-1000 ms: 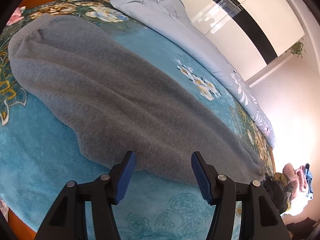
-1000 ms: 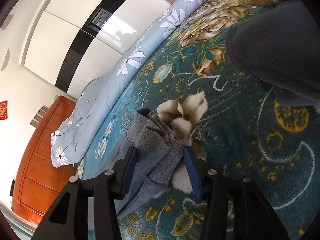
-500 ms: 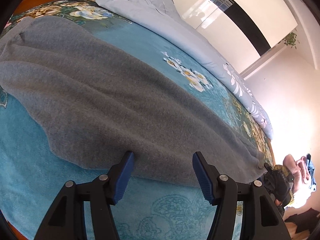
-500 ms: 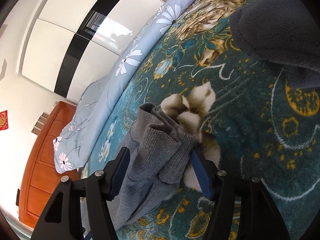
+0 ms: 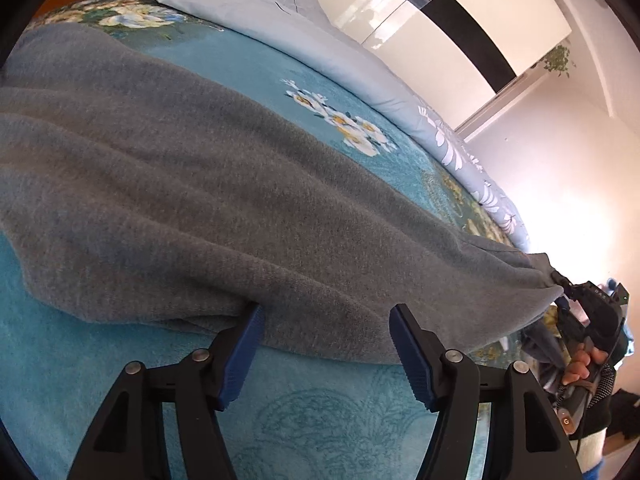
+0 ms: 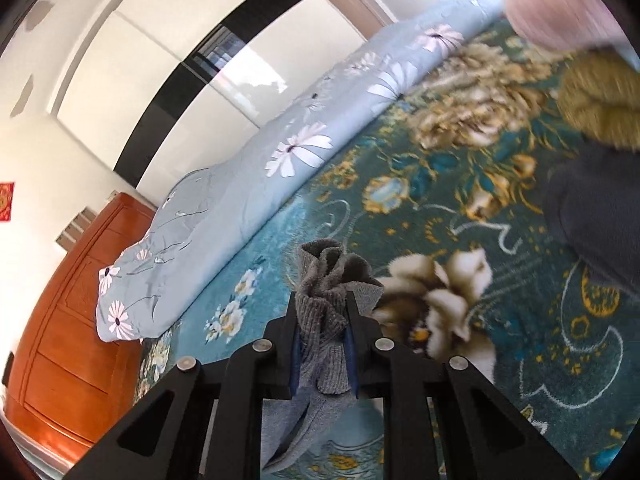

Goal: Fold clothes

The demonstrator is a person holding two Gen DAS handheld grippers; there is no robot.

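Note:
A grey knit sweater (image 5: 208,200) lies spread across the teal floral bedspread (image 5: 340,420). My left gripper (image 5: 326,316) is open, its blue pads at the sweater's near edge, the left pad touching the cloth. My right gripper (image 6: 322,312) is shut on the bunched ribbed end of the grey sweater (image 6: 326,280) and holds it above the bedspread (image 6: 540,340). In the left wrist view the right gripper (image 5: 592,312) shows at the far right, held in a hand, at the sweater's far end.
A light blue floral quilt (image 5: 320,32) (image 6: 248,192) lies folded along the bed's far side. A dark garment (image 6: 600,208), a mustard one (image 6: 600,100) and a pink one (image 6: 560,8) lie at the right. An orange wooden cabinet (image 6: 72,320) and white wardrobe stand behind.
My right gripper closed on the sweater's ribbed end and lifted it. My left gripper moved forward to the sweater's near edge and stays open.

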